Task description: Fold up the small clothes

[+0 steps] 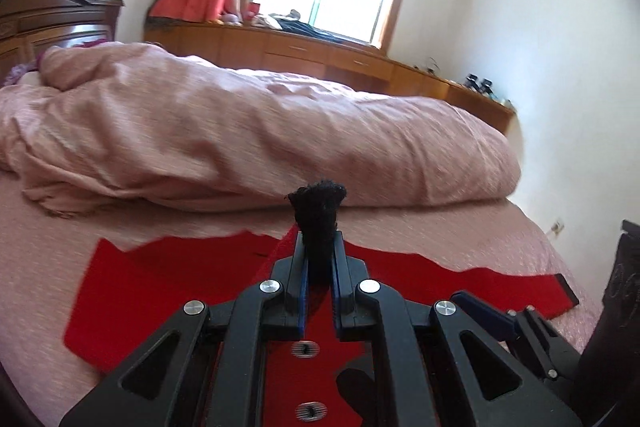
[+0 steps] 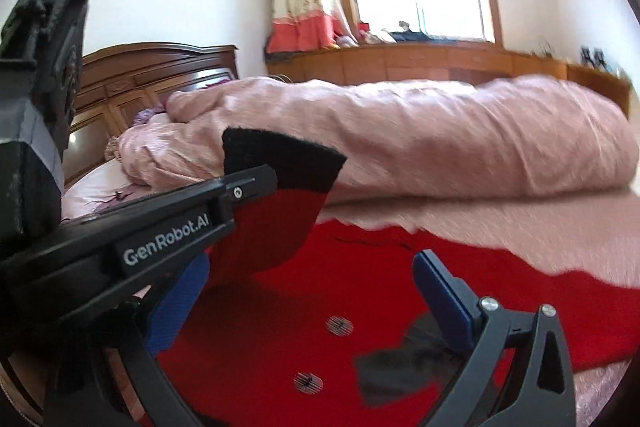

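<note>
A small red garment [image 1: 168, 283] with buttons and a black cuff lies spread on the pink bed. My left gripper [image 1: 318, 247] is shut on the black cuff [image 1: 318, 211] of its sleeve and lifts it above the garment. In the right wrist view the left gripper [image 2: 256, 187] comes in from the left holding that raised sleeve [image 2: 280, 211], black at the tip and red below. My right gripper [image 2: 304, 291] is open and empty, low over the red garment [image 2: 400, 287] near two buttons [image 2: 340, 325] and a dark patch [image 2: 400, 367].
A rolled pink duvet [image 1: 260, 135] lies across the bed behind the garment. A dark wooden headboard [image 2: 160, 75] is at the left. Wooden cabinets [image 1: 320, 55] run under the window. The bed edge [image 1: 560, 255] drops off at the right.
</note>
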Motion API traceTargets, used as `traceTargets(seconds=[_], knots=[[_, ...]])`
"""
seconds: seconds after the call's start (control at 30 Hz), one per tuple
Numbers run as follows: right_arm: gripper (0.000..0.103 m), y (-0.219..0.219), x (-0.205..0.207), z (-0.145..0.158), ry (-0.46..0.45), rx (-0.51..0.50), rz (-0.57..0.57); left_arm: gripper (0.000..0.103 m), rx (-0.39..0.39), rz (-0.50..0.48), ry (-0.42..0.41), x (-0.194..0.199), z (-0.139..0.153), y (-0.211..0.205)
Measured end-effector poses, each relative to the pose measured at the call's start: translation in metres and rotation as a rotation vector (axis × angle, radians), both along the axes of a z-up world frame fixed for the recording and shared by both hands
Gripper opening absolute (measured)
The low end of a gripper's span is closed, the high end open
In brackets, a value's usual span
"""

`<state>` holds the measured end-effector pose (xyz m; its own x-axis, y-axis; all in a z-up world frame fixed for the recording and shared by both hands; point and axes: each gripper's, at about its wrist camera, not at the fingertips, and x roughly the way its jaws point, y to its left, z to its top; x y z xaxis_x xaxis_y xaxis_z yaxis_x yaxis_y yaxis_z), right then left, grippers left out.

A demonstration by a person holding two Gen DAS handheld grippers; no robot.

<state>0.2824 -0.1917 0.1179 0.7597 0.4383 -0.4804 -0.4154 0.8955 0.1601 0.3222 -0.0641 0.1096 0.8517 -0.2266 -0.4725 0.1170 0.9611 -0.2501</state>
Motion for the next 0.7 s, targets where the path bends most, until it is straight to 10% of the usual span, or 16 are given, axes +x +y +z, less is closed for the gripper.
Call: traceTargets(seconds=[0.13, 0.3, 0.7], knots=[[0.103, -0.045, 0.018, -0.036, 0.13, 0.008, -0.038, 0.01, 0.03, 0.068, -0.001, 0.01, -0.043, -0.04], [0.103, -0.1, 0.023, -0.094, 0.312, -0.028, -0.117, 0.026, 0.015, -0.031, 0.244, 0.023, -0.115, -0.054], [0.103, -0.104, 0.027, -0.098, 0.369, 0.123, -0.049, 0.03, -0.035, -0.085, 0.267, -0.001, -0.065, 0.011]])
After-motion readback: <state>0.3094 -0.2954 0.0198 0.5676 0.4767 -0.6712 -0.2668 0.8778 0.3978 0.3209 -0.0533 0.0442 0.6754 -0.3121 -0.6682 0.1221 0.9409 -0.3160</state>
